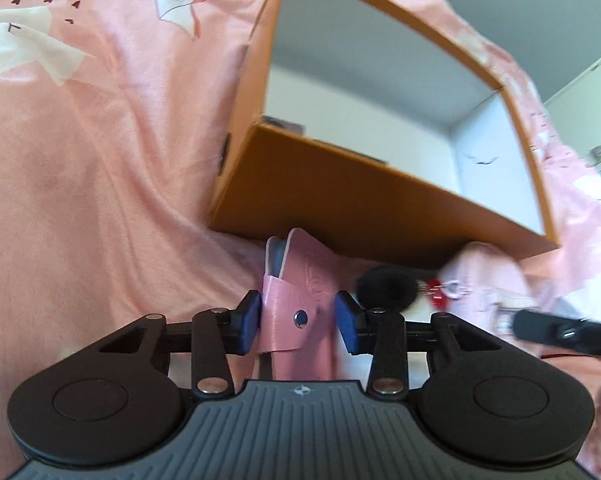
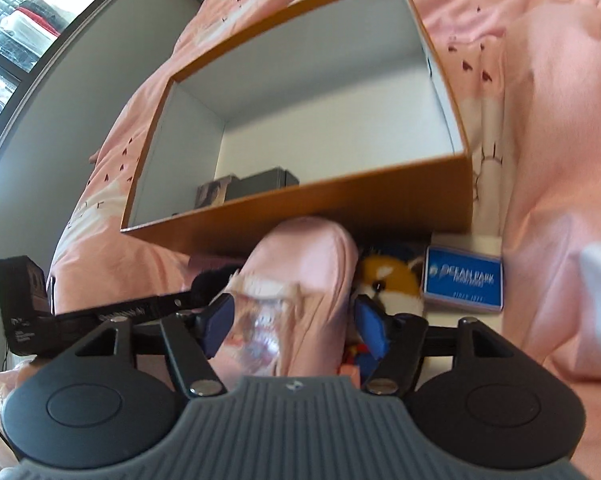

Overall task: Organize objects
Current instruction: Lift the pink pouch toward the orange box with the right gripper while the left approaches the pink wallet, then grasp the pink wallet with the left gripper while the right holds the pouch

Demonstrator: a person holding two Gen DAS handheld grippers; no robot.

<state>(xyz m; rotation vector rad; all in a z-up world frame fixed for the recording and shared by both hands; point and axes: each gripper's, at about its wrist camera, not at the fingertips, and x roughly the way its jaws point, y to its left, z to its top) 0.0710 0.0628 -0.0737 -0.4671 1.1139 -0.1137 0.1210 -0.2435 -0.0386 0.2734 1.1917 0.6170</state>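
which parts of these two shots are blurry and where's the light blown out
Left wrist view: the orange box has smeared edges from motion, and the pink case between the fingers is sharper. Right wrist view: the pink pouch in the gripper is smeared, the blue Ocean Park card stays readable, and the window at top left is overexposed. Both bend straight lines, fisheye style.

Open orange box (image 1: 340, 196) on bed, white-lined, nearly empty.

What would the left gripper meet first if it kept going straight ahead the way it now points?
The left gripper has a pink snap case between its fingers, so that case leads. Straight ahead, it would probably meet the near outer wall of the orange box, below its rim. Depth is hard to judge in this fisheye view.
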